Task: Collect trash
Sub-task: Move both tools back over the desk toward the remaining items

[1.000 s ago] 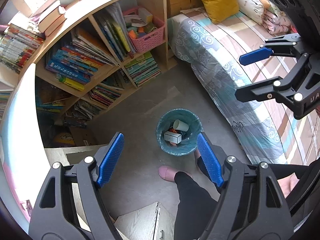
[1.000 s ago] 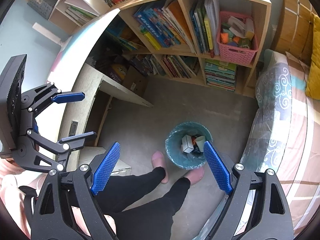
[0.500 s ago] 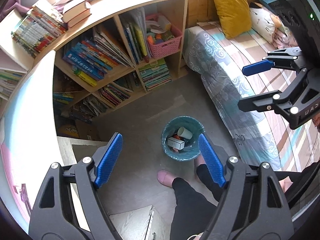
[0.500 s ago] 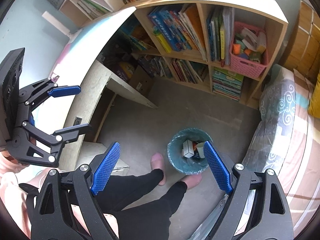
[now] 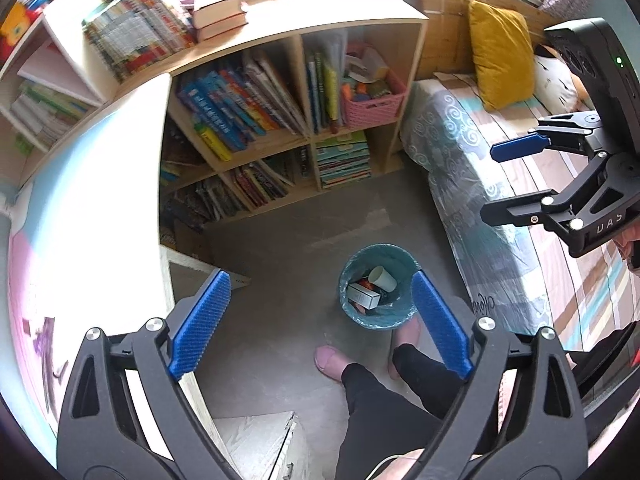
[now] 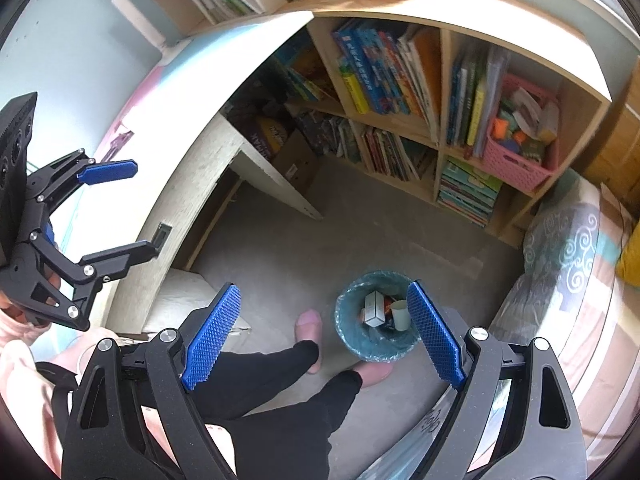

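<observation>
Teal-lined bin (image 5: pixel 377 286) lower centre, upright, mouth up; white cup (image 5: pixel 383 278) & box (image 5: pixel 363 295) tilted inside. Left tool (image 5: pixel 320 326) just widened, empty; right tool (image 6: pixel 325 334) wide, empty.

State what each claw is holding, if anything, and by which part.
Nothing is held. The left claw has just been opening, with nothing between its pads; the right claw is open and empty. The trash lies in the bin.
</observation>
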Demonstrator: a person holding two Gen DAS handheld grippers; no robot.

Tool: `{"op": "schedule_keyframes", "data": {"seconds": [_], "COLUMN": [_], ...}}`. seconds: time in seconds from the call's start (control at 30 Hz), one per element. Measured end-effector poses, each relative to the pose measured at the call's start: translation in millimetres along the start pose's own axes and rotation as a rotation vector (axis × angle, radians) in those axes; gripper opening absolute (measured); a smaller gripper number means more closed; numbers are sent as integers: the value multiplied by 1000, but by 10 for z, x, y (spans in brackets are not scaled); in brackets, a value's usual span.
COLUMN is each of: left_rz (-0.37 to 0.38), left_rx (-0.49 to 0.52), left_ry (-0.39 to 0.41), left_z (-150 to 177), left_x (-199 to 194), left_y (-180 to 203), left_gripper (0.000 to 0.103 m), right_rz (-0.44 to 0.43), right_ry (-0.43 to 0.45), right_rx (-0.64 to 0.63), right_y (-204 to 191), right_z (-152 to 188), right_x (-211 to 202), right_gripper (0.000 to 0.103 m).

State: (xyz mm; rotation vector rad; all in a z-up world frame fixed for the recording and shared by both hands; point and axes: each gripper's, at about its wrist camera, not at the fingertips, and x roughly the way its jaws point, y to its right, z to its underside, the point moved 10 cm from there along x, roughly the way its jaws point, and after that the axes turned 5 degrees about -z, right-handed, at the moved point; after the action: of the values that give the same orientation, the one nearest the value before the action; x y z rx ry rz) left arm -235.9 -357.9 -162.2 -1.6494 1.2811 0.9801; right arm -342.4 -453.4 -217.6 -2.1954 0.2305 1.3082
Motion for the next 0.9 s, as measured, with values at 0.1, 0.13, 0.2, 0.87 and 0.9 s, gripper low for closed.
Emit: {"op": "schedule_keyframes", "data": {"seconds": [0.1, 0.13, 0.2, 0.87, 0.9], "left_rz": [-16, -22, -36, -144, -152], "left_rx": [-37, -53, -88, -380, -391], "left_ry": [7, 10, 12, 5, 1], "left_z": [50, 70, 119, 762, 806], "left_x": [-37, -54, -87, -298, -305], "left_y": [-125, -169, -271, -1285, -1346], "left_gripper": [92, 92, 93, 93, 93], "right_rz": [-6, -7, -11, -68, -70], "right_ry": [-5, -7, -12, -48, -51], "right_rx": [-29, -38, -62, -253, -262], "right_y": [-87, -113, -184, -979, -1016], "right_z": [-62, -83, -135, -571, -594], "right_x": [24, 33, 51, 391, 407], "right_gripper": [85, 85, 85, 85, 85]}}
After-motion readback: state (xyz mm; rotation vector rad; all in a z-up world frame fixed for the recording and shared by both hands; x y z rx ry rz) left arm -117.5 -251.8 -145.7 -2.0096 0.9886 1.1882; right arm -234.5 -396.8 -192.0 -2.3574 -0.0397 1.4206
